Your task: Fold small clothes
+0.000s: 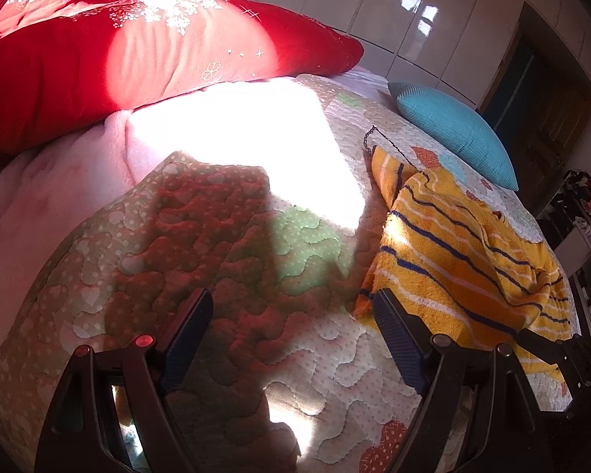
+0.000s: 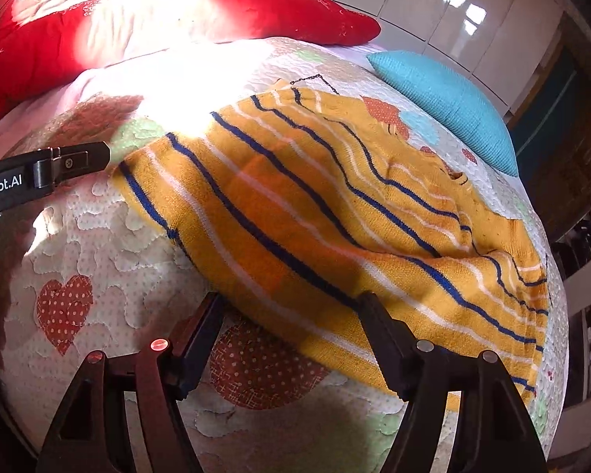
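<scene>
Left hand-held gripper [image 1: 293, 325]: mine, jaws spread wide, holding nothing; it hangs over bare quilt, and the garment's near edge is just beside my right-hand finger at 3 o'clock.

Bed quilt [image 1: 232, 244]: a pale, stitched cover with red and green heart patches, half in hard sunlight, half in shadow; it carries everything here.

Red pillow [image 1: 98, 51]: a large red cushion with white snowflake print, at 11 o'clock in both views, well apart from the garment.

Yellow knitted garment [image 2: 335, 213]: a small yellow-orange knit with dark blue and white stripes, lying spread but rumpled on the quilt, from centre toward 4 o'clock in the right view. A thin dark cord shows at its far edge.

Right hand-held gripper [image 2: 291, 315]: also mine, jaws wide apart, gripping nothing; the tips sit at the garment's near hem, whether touching I cannot tell.

Blue cushion [image 2: 449, 102]: a turquoise textured cushion at 1 o'clock, beyond the garment.

Progress: as I judge it, no fold is made yet. Everything remains: take hold of an edge, smooth it, fold.
</scene>
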